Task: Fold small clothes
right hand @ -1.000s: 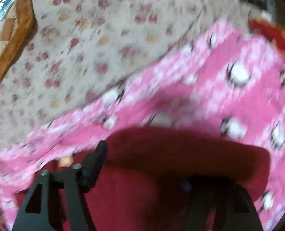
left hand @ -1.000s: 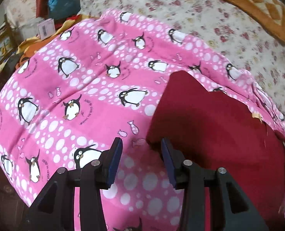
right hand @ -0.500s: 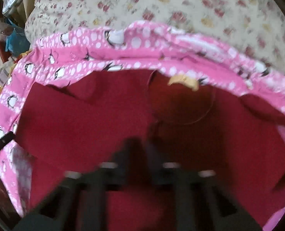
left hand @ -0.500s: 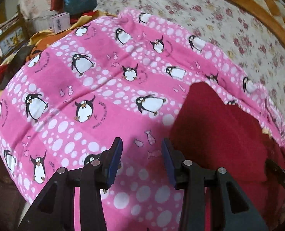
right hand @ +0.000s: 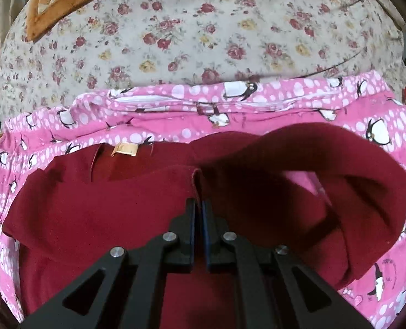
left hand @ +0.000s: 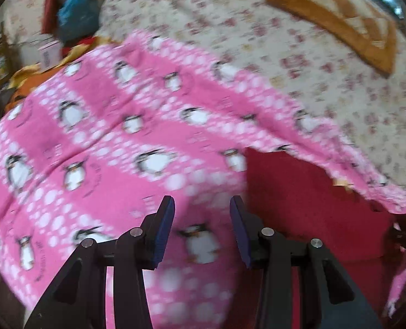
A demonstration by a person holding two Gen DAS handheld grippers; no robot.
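My right gripper (right hand: 199,205) is clenching a fold of the red garment (right hand: 98,208); my left gripper (left hand: 202,211) is hovering part-open over the pink blanket (left hand: 115,142), holding nothing.

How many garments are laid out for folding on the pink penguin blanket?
1: a dark red garment on the blanket, an edge pinched in the right gripper. Others may be hidden.

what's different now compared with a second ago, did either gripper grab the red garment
Yes. The right gripper, open a second ago, has closed its fingers on an edge of the dark red garment and pulled up a fold, so part of the cloth now arches over the right side. The left gripper stayed open and empty above the pink penguin blanket, which still lies on the floral bedspread.
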